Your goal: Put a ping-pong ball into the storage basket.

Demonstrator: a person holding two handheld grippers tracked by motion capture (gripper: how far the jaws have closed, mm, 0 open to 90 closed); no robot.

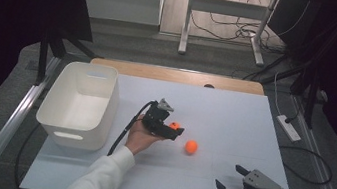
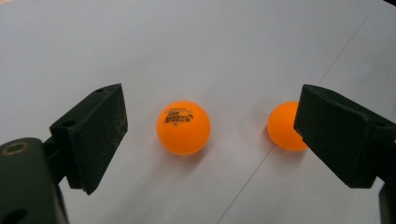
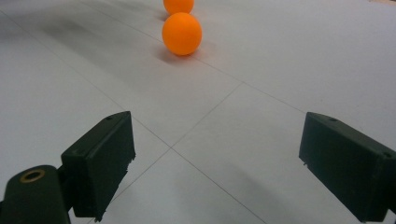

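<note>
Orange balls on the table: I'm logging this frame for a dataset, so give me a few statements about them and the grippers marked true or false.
1. The left gripper has its jaws open around the printed orange ball. True.
2. The plain orange ball lies inside the white bin. False: it rests on the table, right of the left gripper.
3. The right gripper grips a ball. False: its jaws are open with nothing between them.
4. Both balls lie on the table. True.
</note>
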